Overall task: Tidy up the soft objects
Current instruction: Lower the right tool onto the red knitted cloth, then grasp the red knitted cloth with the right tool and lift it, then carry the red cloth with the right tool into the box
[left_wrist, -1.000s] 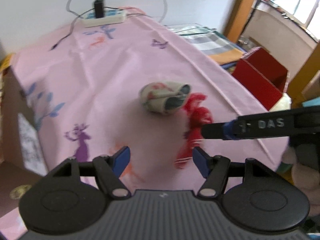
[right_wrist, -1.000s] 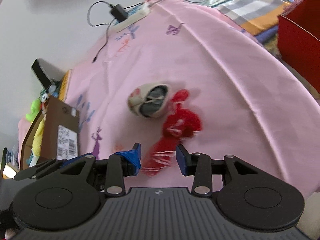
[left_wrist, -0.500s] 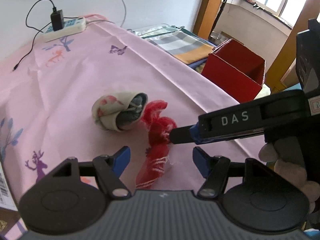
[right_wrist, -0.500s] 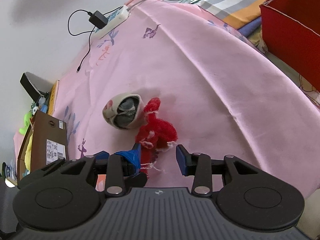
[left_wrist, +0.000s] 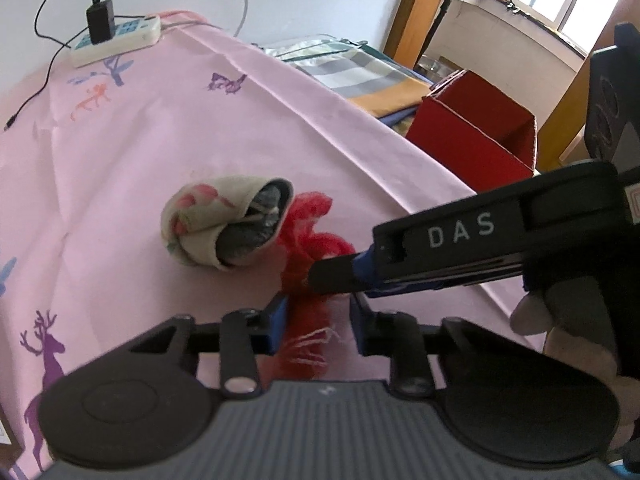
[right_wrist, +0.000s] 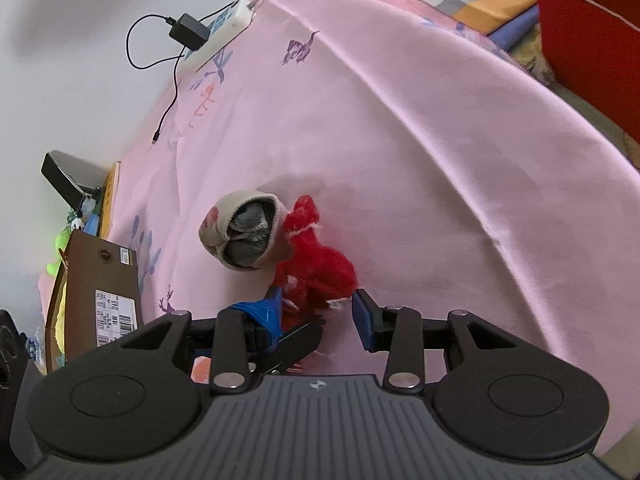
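On the pink cloth [left_wrist: 132, 168] a red sock [left_wrist: 308, 256] lies stretched out, its far end touching a rolled pair of socks [left_wrist: 224, 220]. The left gripper [left_wrist: 318, 322] is closing its jaws around the sock's near end — the fabric sits between the pads, not yet clearly pinched. The right gripper [right_wrist: 318, 312] hangs released over the sock's bunched middle, jaws wide. A red box [left_wrist: 476, 136] stands off the cloth's edge.

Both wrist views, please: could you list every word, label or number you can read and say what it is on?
"DAS": white letters on the side of the right gripper.
Barcode label on the cardboard box: print too small to read.
Nothing else is legible.
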{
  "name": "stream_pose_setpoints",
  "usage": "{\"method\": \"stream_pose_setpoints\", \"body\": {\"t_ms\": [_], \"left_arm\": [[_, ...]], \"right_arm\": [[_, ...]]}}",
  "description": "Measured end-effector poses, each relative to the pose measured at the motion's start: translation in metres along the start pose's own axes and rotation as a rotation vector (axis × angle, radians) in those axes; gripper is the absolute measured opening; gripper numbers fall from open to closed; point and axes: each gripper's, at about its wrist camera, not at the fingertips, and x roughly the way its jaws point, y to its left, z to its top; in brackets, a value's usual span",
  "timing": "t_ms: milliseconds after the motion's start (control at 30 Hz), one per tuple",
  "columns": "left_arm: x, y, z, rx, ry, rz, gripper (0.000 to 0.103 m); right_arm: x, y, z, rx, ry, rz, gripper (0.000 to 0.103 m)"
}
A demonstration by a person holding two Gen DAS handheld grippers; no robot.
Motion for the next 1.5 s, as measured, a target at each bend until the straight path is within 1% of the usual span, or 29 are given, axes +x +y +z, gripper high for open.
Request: {"method": "stream_pose_setpoints", "body": {"t_ms": [100,233,333,467,567,767,933,1167,1300,1500], "left_arm": [[0.003,0.002,0.0,-0.003,0.01,-0.012,0.014],[0.002,0.004,-0.002,-0.005,0.011,-0.032,0.009],[-0.001,0.004,-0.003,0.0,0.005,-0.041,0.009],[-0.008,0.004,-0.006,0.008,-0.003,-0.053,0.008],[-0.017,0.006,-0.01,0.014,-0.018,-0.066,0.008],[-0.044,0.01,-0.026,0.031,-0.047,-0.085,0.008],[-0.074,0.016,-0.043,0.043,-0.075,-0.094,0.008],[-0.12,0.034,-0.064,0.012,-0.144,-0.062,0.008],[-0.151,0.046,-0.071,0.001,-0.202,-0.023,0.008],[-0.195,0.064,-0.075,0.008,-0.296,0.04,0.008]], "right_arm": [[0.006,0.004,0.002,-0.006,0.018,0.004,0.023],[0.012,0.008,0.003,-0.015,0.033,0.018,0.023],[0.014,0.013,0.003,-0.028,0.049,0.036,0.022],[0.012,0.02,-0.001,-0.067,0.043,0.031,0.019],[0.007,0.024,-0.005,-0.072,0.035,0.038,0.018],[0.0,0.039,-0.021,-0.106,0.034,0.063,0.017],[-0.004,0.063,-0.039,-0.173,0.045,0.107,0.017],[-0.005,0.107,-0.059,-0.27,0.052,0.181,0.017],[-0.008,0.134,-0.065,-0.317,0.044,0.239,0.017],[-0.014,0.178,-0.066,-0.374,0.022,0.318,0.017]]}}
